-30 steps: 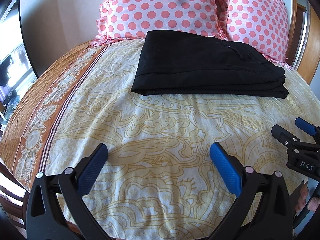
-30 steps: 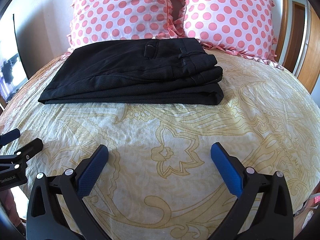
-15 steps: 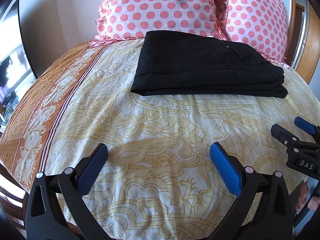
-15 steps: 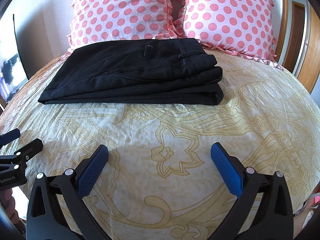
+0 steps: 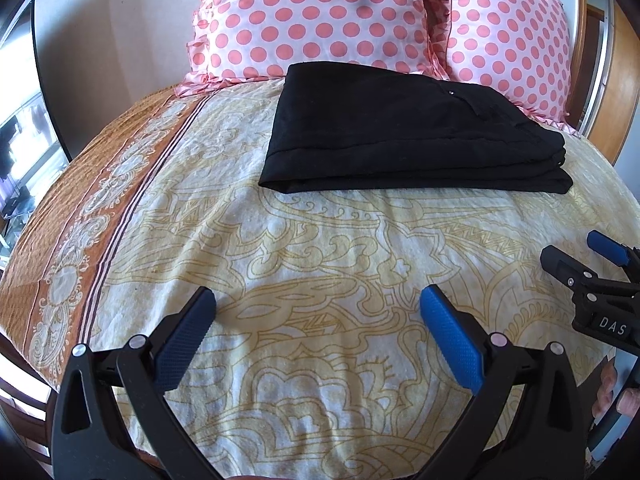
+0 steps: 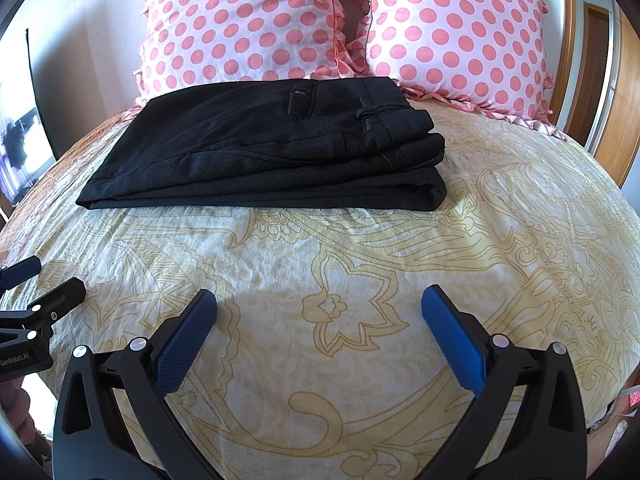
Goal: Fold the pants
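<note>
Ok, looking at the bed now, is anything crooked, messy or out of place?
Nothing serious. The black pants lie folded flat on the bedspread below the polka-dot pillows. Their layers are slightly stepped at the waistband end, not flush. Both the left gripper and right gripper are open, clear of the fabric.

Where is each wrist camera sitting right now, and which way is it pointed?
Left wrist: on the open left hand-held gripper, low over the bedspread, facing the pillows; right hand-held gripper and fingertips at right edge.
Right wrist: on the open right hand-held gripper, same heading; left one at left edge.
Shared: folded black pants, pillows, bedspread.
</note>
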`<state>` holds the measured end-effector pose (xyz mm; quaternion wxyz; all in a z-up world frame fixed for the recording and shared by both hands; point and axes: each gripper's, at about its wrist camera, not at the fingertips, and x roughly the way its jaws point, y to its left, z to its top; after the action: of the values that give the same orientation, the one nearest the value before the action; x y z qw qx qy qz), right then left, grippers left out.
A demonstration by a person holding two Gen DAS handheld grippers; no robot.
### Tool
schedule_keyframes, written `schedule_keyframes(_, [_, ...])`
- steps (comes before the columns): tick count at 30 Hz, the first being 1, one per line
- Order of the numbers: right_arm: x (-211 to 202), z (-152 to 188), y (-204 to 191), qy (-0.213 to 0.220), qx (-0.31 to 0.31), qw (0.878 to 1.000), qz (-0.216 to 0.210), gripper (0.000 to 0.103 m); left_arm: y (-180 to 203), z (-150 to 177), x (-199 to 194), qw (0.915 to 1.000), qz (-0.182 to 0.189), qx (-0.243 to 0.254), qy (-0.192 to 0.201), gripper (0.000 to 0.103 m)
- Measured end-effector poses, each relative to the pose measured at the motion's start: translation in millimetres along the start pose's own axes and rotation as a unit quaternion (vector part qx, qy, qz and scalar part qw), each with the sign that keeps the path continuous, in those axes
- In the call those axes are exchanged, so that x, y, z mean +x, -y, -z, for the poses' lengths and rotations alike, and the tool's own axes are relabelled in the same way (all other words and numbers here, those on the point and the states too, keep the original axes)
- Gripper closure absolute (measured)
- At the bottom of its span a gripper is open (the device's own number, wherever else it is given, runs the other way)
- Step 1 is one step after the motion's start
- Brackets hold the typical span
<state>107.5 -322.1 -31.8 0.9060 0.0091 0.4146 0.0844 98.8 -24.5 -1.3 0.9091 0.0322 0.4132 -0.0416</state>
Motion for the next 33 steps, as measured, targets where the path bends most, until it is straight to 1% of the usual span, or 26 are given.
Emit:
schedule_keyframes(11, [-0.5,-0.5,0.3,0.0,0.0,1.0,0.001,0.001,0.3,1.7,-0.6,1.0,0.003,0.004,0.004,0.002])
schedule_keyframes(33, [-0.3,-0.4,-0.2,0.001,0.001,1.0,0.001,0.001,-0.4,0.8,1.1,1.0,0.004,0.005,0.0,0.002])
